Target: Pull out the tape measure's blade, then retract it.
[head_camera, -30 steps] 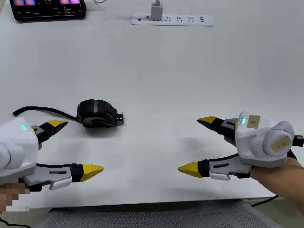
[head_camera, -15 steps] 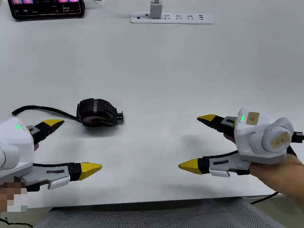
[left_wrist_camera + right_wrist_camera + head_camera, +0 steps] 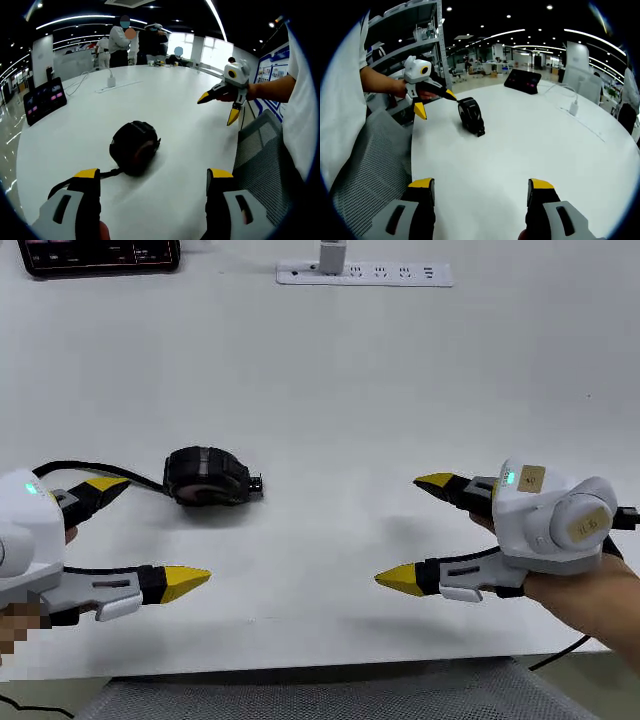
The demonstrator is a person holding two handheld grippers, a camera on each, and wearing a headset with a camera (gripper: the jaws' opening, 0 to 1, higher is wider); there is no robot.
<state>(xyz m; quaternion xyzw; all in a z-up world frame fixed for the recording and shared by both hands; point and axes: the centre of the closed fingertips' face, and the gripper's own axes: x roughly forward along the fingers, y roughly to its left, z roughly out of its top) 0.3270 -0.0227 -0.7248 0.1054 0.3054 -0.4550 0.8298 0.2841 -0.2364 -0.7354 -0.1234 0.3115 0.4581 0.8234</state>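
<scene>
A black tape measure (image 3: 207,476) lies on the white table (image 3: 330,380), its blade tip pointing right and a black strap trailing off to the left. In the left gripper view the tape measure (image 3: 134,147) sits just ahead of the jaws; in the right gripper view the tape measure (image 3: 471,114) is farther off. My left gripper (image 3: 155,532) is open at the near left, nothing between its yellow tips. My right gripper (image 3: 416,531) is open at the near right, well apart from the case. Each gripper shows in the other's view: right gripper (image 3: 218,108), left gripper (image 3: 435,102).
A white power strip (image 3: 365,273) with a plugged-in charger lies at the far edge, a dark tablet (image 3: 98,255) at the far left. A grey mesh chair (image 3: 320,695) sits below the table's near edge. People stand in the background (image 3: 135,40).
The left gripper has drifted slightly left and down in the picture. The right gripper and tape measure have stayed put; the camera tilted a little.
</scene>
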